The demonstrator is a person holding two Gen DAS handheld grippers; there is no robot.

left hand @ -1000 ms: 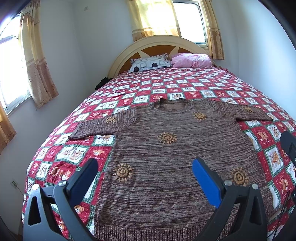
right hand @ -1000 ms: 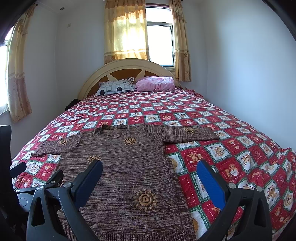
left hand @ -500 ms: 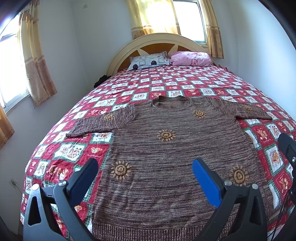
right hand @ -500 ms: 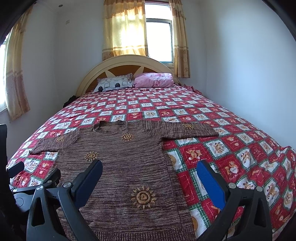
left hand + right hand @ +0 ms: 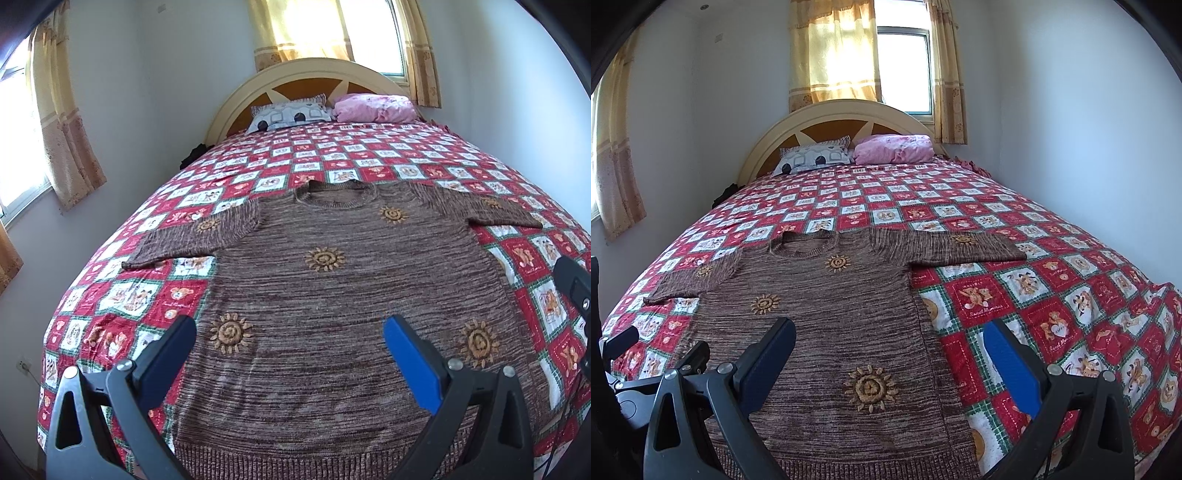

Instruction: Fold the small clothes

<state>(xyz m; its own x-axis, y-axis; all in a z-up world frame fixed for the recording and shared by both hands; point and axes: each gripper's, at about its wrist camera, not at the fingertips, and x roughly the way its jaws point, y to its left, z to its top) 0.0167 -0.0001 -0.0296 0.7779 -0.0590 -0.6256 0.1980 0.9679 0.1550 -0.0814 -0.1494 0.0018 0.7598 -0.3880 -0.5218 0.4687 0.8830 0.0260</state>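
**Two spread grippers over a flat sweater**

Two grippers hover near the foot of the bed, both w/ fingers apart, grasping nothing: left gripper (image 5: 290,354) above the hem area, right gripper (image 5: 890,354) over the sweater's right edge. Brown knit sweater (image 5: 351,295) w/ orange sun motifs lies face up, sleeves out, on a red-and-white patchwork bedspread (image 5: 1052,295). Beyond: patterned pillow (image 5: 812,158), pink pillow (image 5: 894,149), arched headboard (image 5: 827,118), curtained window (image 5: 905,70).
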